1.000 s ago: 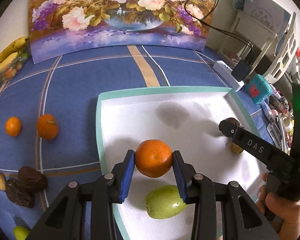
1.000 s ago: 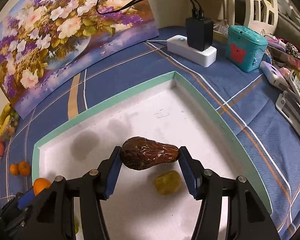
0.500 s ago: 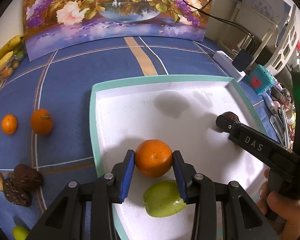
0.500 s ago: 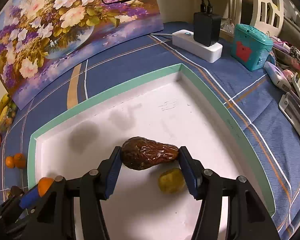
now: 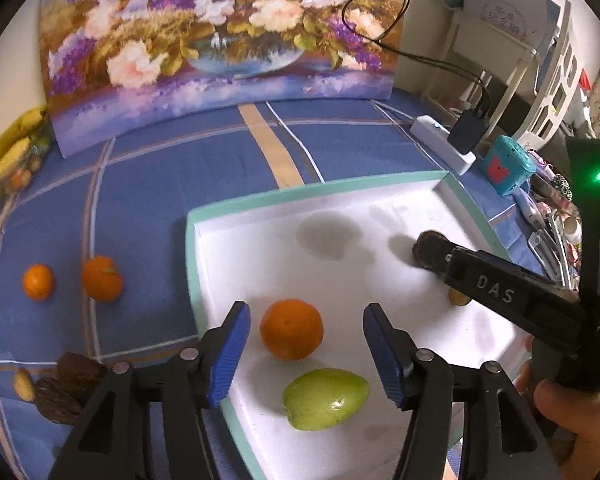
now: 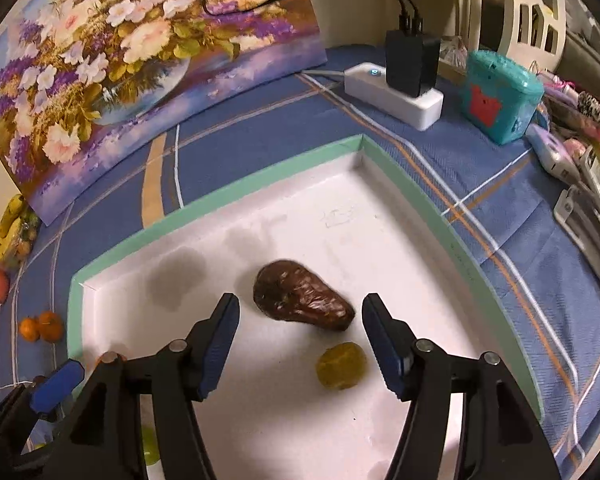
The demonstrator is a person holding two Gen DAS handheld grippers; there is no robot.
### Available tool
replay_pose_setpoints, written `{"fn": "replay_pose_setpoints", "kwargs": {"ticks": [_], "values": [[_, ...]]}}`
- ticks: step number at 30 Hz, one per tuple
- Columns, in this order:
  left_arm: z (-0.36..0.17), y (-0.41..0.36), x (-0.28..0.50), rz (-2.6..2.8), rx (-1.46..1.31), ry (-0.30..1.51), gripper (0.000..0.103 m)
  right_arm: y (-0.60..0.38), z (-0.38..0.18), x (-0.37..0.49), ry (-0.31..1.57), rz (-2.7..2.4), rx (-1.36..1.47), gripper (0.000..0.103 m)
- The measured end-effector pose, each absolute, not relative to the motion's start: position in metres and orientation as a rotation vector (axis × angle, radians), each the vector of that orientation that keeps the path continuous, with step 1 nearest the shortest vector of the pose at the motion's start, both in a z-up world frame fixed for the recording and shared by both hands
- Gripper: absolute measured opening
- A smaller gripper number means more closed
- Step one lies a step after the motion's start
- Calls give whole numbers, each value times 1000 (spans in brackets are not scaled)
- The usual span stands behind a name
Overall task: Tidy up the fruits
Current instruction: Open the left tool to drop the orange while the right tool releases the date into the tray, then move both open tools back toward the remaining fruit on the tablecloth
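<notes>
A blue plaid cloth (image 5: 148, 184) covers the desk, with a white, green-rimmed tray (image 5: 312, 192) on it. The left gripper (image 5: 306, 354) has its fingers spreading, clear of the orange (image 5: 291, 329) lying on the tray beside a green fruit (image 5: 325, 399). The right gripper (image 6: 296, 340) is spreading too, its fingers off the brown wrinkled fruit (image 6: 302, 302) on the tray.

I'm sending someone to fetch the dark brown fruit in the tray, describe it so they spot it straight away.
Find the white tray with the green rim on the blue cloth. Toward its right side lies the dark brown fruit, just beyond a small yellow-green fruit. It is the tray's only wrinkled, pear-shaped piece; the orange is round and the green fruit smooth.
</notes>
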State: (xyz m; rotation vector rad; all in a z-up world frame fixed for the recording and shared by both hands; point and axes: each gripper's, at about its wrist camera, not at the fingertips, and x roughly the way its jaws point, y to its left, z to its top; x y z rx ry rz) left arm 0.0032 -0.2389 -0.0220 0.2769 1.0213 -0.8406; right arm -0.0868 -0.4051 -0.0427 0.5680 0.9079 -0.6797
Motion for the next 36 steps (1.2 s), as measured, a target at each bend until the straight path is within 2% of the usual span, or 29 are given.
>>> {"fn": "replay_pose_setpoints", "kwargs": {"ticks": [10,13,16,21,24,29,30,31,32,36], "values": [[0,-202,34,-647,158,1057,66,-394,-12,-91,923,-678,571,66],[-2,-185,44,-575,127,1088,71,-388,-8,-93,930,-673,573,67],[-5,-169,54,-504,108,1116,76,-382,-4,-95,931,-667,570,80],[-10,-146,63,-424,92,1141,82,-368,2,-90,944,-645,521,80],[-7,-136,64,-399,89,1129,95,-361,4,-88,947,-628,508,80],[2,-121,69,-375,74,1105,103,-346,11,-83,943,-605,458,81],[4,-116,69,-372,70,1099,103,-344,12,-82,942,-603,450,83],[5,-113,71,-370,66,1096,103,-341,13,-80,943,-602,438,96],[8,-108,72,-364,59,1089,103,-338,14,-79,939,-601,421,101],[16,-91,73,-337,30,1055,103,-329,18,-76,920,-584,402,101]]}}
